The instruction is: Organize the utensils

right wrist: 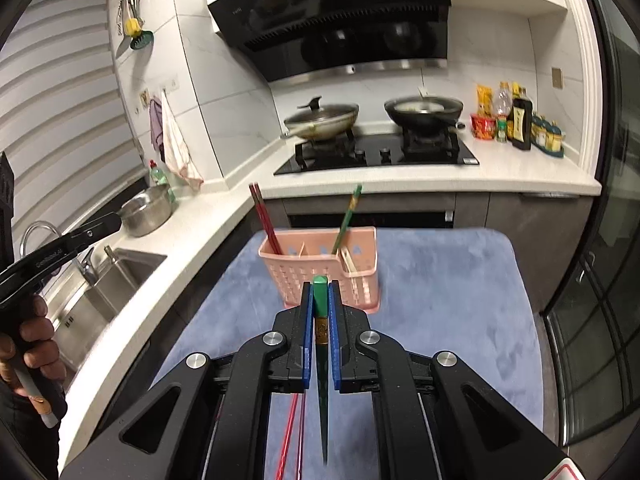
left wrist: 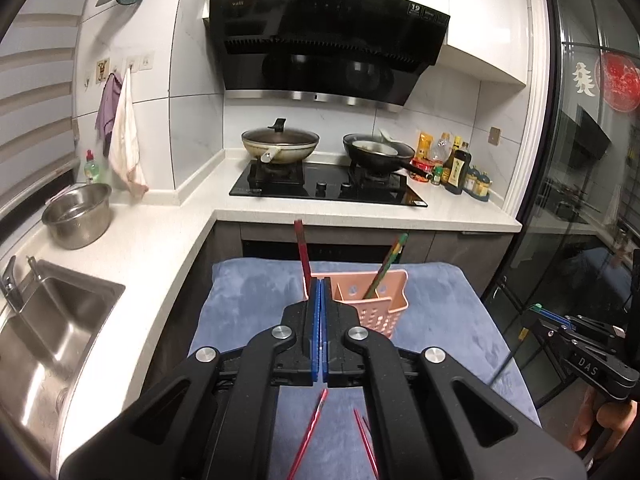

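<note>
Chopsticks are the task's items, sorted by colour into the pink holder (right wrist: 320, 264), which stands on the blue mat (right wrist: 460, 280) near the mat's far edge. Red chopsticks (right wrist: 264, 220) lean in its left compartment and one green chopstick (right wrist: 347, 220) leans in a compartment further right, so the colours stay separate. The right gripper (right wrist: 320, 300) is clamped on a second green chopstick (right wrist: 320, 312), gripped near its thick end with the thin end trailing down toward the mat; that hold probably suits a tip-first drop beside its green partner. The left gripper (left wrist: 322, 296) has its blue pads pressed together; a red chopstick (left wrist: 310, 432) shows below the body (whether the pads pinch it cannot be told from either view). Another red chopstick (left wrist: 366, 440) lies on the near mat, still unsorted.
</note>
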